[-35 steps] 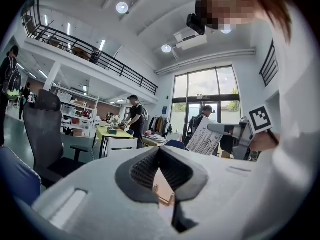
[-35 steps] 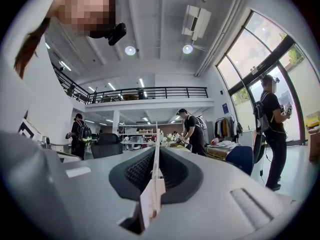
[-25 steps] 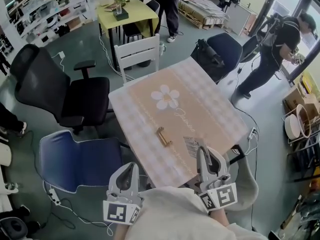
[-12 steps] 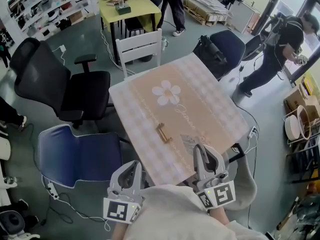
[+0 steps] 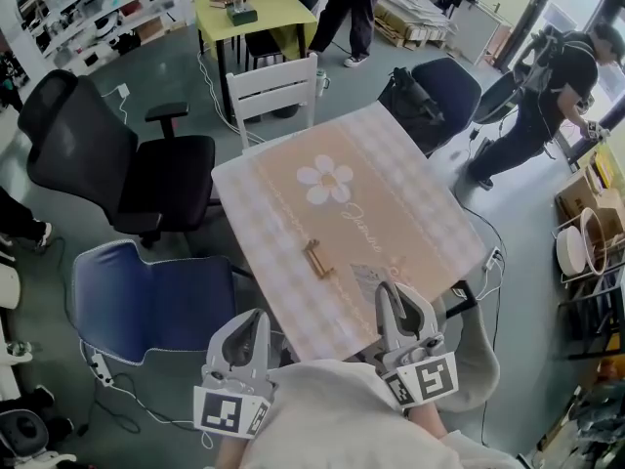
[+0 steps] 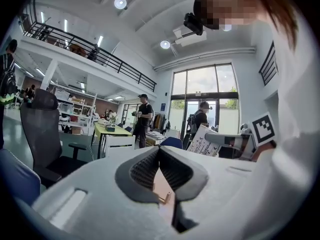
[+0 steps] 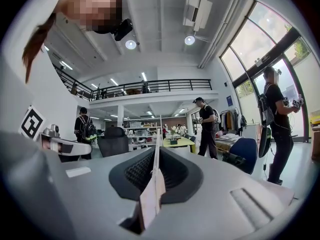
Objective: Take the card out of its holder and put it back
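The card [image 7: 150, 198] is out of its holder [image 5: 316, 259] and pinched edge-on between the closed jaws of the right gripper [image 7: 157, 151], standing upright over the near edge of the tabletop [image 5: 391, 193], toward its right corner. The small wooden holder lies empty on the checked cloth, a little in from that near edge and to the left of the card, not touching it. The left gripper [image 6: 159, 150] hangs just off the near edge, its jaw tips together with nothing between them. A white chair [image 5: 276, 94] stands at the far edge, with a black office chair [image 5: 117, 164] and a blue chair [image 5: 146, 301] off the left side.
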Demonstrator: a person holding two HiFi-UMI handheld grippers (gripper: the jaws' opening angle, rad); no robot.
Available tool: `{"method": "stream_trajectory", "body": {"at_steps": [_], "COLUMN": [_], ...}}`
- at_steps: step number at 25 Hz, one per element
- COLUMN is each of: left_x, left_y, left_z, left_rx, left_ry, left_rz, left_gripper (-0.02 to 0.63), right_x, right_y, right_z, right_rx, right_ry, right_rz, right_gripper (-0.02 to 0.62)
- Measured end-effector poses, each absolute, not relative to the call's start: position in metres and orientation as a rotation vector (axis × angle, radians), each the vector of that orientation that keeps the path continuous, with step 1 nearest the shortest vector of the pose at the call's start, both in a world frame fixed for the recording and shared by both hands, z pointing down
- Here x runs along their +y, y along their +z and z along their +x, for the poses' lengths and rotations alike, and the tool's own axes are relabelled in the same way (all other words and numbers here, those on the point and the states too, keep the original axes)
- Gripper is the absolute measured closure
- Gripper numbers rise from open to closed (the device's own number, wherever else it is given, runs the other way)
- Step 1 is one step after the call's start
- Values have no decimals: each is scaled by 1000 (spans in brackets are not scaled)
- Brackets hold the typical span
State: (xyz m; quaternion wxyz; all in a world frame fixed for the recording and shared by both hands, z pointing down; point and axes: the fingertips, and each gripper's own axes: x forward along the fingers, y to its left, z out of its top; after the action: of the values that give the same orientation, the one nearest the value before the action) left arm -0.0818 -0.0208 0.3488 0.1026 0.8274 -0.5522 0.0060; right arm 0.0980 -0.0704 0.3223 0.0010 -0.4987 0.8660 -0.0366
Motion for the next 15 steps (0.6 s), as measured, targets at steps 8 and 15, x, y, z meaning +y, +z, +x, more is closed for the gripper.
{"method": "stream_trajectory", "body": {"at_steps": [8,15], "left_x": [-31,-30], "left_y": [330,343], "left_z": [-117,-128], "left_rx": [-1756,-1752], "left_ry": [-25,-39], "left_rz": [2421,2348], "left_gripper": [606,606], "right_x": [-72,-72], "right_y": [322,332], "right_z": [102,92], "right_rx": [2716,2759], "right_ry": [-102,-136], "right_rz": [-1571,-1552], "right_gripper": [576,576]}}
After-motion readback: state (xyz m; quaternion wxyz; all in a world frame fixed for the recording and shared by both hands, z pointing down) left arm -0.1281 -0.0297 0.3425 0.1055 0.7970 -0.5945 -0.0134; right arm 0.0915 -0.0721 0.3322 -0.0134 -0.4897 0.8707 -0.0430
